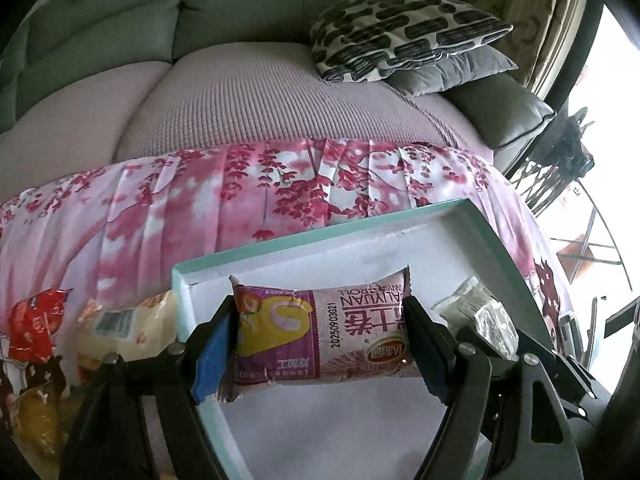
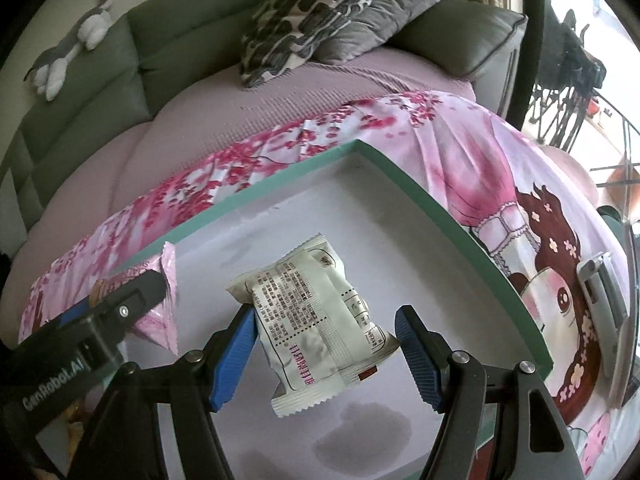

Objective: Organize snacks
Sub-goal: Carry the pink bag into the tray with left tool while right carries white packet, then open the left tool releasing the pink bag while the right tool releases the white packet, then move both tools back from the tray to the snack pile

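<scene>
My left gripper (image 1: 320, 312) is shut on a pink Swiss roll packet (image 1: 320, 340), gripped end to end above the near left corner of a white tray with a teal rim (image 1: 320, 236). My right gripper (image 2: 325, 314) is shut on a white printed snack packet (image 2: 316, 320). That packet hangs tilted over the tray's floor (image 2: 280, 220) and casts a shadow beneath. In the right wrist view, the left gripper's finger (image 2: 140, 288) and the pink packet's end (image 2: 168, 276) show at the left. The white packet (image 1: 480, 312) peeks in at the right of the left wrist view.
The tray lies on a pink floral cloth (image 1: 200, 208) before a green sofa (image 1: 240, 8) with patterned and grey pillows (image 1: 400, 28). Left of the tray lie a cream packet (image 1: 128, 320), a red one (image 1: 34, 328) and a yellow one (image 1: 32, 412). A silvery object (image 2: 604, 300) rests right of the tray.
</scene>
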The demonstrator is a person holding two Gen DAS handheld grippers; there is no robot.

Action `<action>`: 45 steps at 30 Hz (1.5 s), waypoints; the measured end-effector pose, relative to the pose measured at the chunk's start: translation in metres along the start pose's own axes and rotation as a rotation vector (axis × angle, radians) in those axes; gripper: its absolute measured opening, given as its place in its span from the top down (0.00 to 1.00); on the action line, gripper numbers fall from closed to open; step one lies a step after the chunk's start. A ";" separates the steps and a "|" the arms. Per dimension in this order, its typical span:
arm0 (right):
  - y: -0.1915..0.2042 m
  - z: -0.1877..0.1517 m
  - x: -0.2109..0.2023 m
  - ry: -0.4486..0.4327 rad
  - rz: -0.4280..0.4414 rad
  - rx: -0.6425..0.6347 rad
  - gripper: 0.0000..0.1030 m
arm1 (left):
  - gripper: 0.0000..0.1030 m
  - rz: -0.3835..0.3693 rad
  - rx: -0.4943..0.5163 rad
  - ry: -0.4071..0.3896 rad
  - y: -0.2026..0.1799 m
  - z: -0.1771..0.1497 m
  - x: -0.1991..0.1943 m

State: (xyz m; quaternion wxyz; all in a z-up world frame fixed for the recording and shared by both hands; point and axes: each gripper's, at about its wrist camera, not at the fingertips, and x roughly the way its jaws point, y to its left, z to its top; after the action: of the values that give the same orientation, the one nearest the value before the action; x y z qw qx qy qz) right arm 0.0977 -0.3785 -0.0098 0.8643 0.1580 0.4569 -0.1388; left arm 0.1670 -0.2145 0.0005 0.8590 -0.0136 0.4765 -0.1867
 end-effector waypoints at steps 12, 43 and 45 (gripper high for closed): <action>-0.009 -0.002 0.002 0.037 -0.005 0.014 0.25 | 0.15 0.043 -0.064 -0.010 0.008 -0.001 -0.012; 0.003 -0.003 -0.036 -0.063 0.051 -0.020 0.00 | 0.06 0.244 -0.140 -0.198 0.057 -0.030 -0.090; 0.006 -0.004 -0.040 -0.062 0.062 -0.022 0.00 | 0.06 0.233 -0.155 -0.209 0.062 -0.036 -0.100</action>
State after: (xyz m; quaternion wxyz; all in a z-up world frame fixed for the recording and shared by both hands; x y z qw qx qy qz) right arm 0.0753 -0.3674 0.0219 0.8836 0.1584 0.4262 -0.1117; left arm 0.1085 -0.1175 0.0494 0.9161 -0.0437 0.3958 -0.0462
